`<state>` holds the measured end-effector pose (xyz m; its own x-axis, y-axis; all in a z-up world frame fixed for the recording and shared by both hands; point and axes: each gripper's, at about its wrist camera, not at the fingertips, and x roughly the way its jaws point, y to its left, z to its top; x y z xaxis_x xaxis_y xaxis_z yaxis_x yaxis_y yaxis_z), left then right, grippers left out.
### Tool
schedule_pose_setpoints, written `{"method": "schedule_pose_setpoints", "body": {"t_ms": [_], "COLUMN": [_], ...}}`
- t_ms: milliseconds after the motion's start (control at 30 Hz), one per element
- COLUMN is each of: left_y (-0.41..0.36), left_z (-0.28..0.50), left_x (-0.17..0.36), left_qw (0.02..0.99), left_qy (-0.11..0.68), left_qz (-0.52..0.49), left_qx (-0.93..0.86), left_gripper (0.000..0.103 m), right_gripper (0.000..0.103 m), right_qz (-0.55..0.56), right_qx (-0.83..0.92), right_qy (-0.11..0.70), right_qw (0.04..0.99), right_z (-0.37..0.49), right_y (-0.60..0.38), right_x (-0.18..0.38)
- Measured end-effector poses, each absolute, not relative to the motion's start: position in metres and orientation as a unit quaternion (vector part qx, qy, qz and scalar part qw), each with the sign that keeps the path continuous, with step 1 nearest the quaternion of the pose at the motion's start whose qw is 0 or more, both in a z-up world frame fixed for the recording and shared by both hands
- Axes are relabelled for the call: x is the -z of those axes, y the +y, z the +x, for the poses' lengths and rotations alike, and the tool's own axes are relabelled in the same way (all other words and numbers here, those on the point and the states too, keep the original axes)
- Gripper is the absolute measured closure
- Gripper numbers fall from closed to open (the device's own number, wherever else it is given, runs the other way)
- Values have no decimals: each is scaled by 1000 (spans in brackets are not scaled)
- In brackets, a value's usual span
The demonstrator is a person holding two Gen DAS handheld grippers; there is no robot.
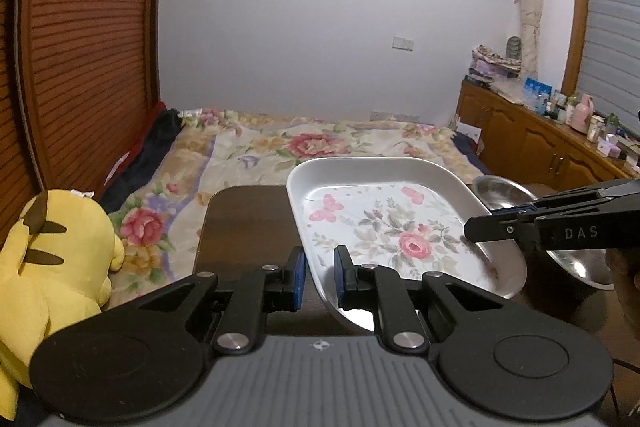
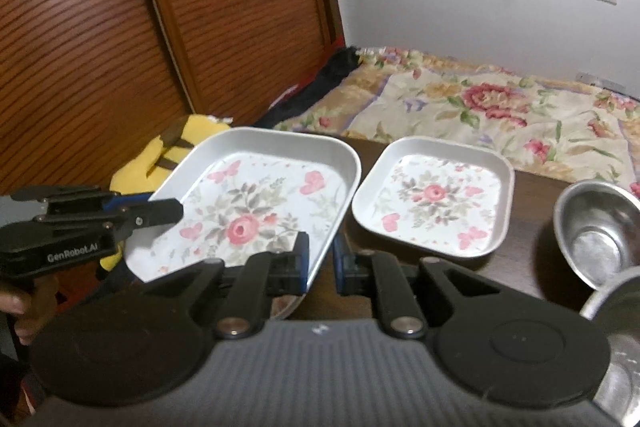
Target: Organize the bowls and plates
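A large white square plate with a rose print point(image 1: 384, 227) point(image 2: 256, 203) is held tilted above the dark table point(image 1: 244, 223). My left gripper point(image 1: 320, 277) is shut on its left rim; it also shows in the right wrist view point(image 2: 160, 213). My right gripper point(image 2: 320, 265) is shut on its right rim; it also shows in the left wrist view point(image 1: 486, 225). A smaller matching plate point(image 2: 434, 199) lies on the table to the right. A steel bowl point(image 2: 600, 227) point(image 1: 502, 191) stands further right. A second steel bowl point(image 1: 580, 263) point(image 2: 616, 307) sits nearest, at the right.
A bed with a floral quilt point(image 1: 304, 143) lies beyond the table. A yellow plush toy point(image 1: 48, 259) sits at the left beside the wooden slatted doors point(image 1: 88, 39). A wooden cabinet with small items point(image 1: 560, 131) runs along the right.
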<state>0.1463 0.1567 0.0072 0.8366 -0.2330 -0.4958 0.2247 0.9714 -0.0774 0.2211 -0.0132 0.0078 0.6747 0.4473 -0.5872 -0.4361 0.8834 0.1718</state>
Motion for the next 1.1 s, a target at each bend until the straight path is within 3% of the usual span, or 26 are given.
{"method": "schedule_pose_setpoints", "body": {"t_ms": [467, 1100], "left_y": [131, 117], "left_z": [99, 62], "left_x": [-27, -10], "left_qw": [958, 953], "left_qy": [247, 261], "left_qz": [0, -11], "left_qx": [144, 155], "left_gripper": [86, 86], "right_gripper": [89, 90], "right_qz": [31, 55], "right_qx": [-237, -249], "right_qy": [289, 286], "right_qw": [927, 924], "right_z": [175, 127], "right_y": [-53, -80], "right_x": [-23, -9]}}
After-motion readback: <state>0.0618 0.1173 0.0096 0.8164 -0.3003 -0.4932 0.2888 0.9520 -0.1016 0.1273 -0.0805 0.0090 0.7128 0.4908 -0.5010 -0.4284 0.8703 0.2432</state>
